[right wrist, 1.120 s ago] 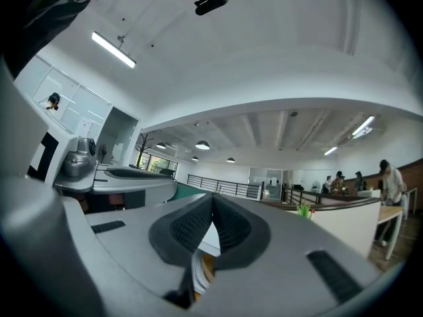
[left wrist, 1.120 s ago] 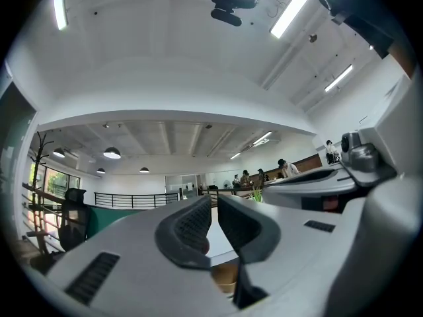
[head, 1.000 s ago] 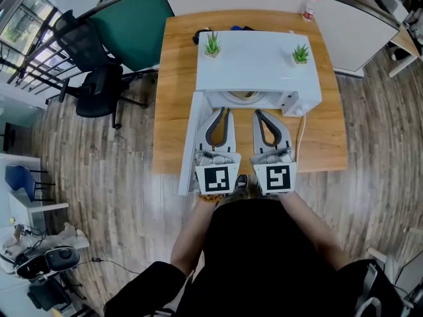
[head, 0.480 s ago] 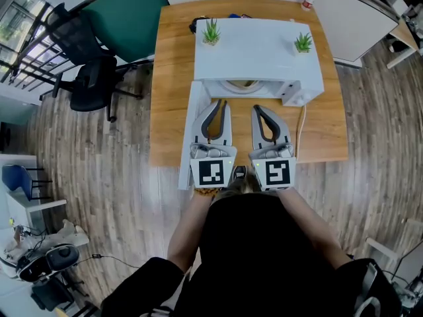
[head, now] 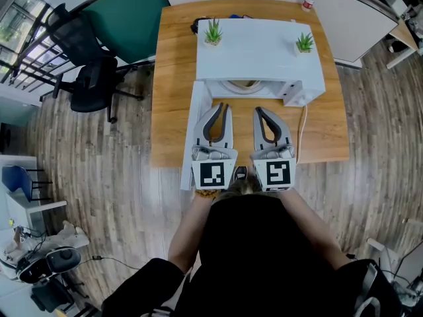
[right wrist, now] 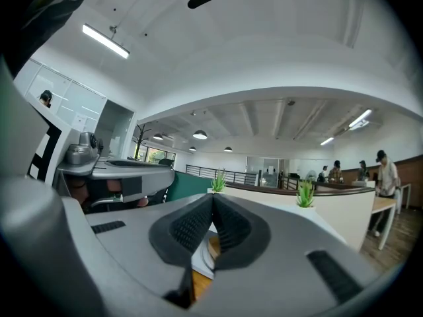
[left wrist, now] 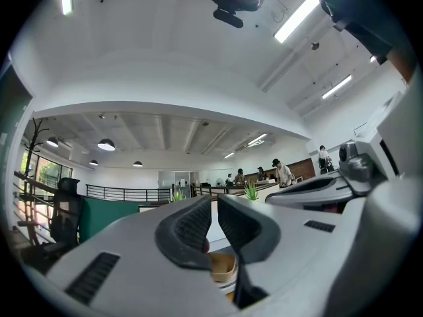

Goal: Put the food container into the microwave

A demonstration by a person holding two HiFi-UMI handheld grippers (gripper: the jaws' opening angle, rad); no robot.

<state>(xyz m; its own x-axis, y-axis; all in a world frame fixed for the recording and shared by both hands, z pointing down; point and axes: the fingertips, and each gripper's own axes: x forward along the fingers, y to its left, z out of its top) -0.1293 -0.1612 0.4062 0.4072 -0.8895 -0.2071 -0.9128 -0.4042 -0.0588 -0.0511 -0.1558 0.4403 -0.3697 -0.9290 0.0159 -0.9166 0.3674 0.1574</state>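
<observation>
1. Two grippers are held side by side over the tabletop's near edge, aimed level into the microwave (head: 261,48), which is set at the middle of the table (head: 175,78).
2. Left gripper (head: 223,109): its jaws are all but pressed together, with only a thin slit between them and nothing pinched.
3. Right gripper (head: 259,113): its jaws are closed tip to tip and are likewise empty.
4. Beyond the left jaws the tan food container (left wrist: 221,267) is seen, judged to be resting inside the cavity already.
5. At the left the door (head: 193,131) is swung wide, so closing it is probably what remains.
</observation>
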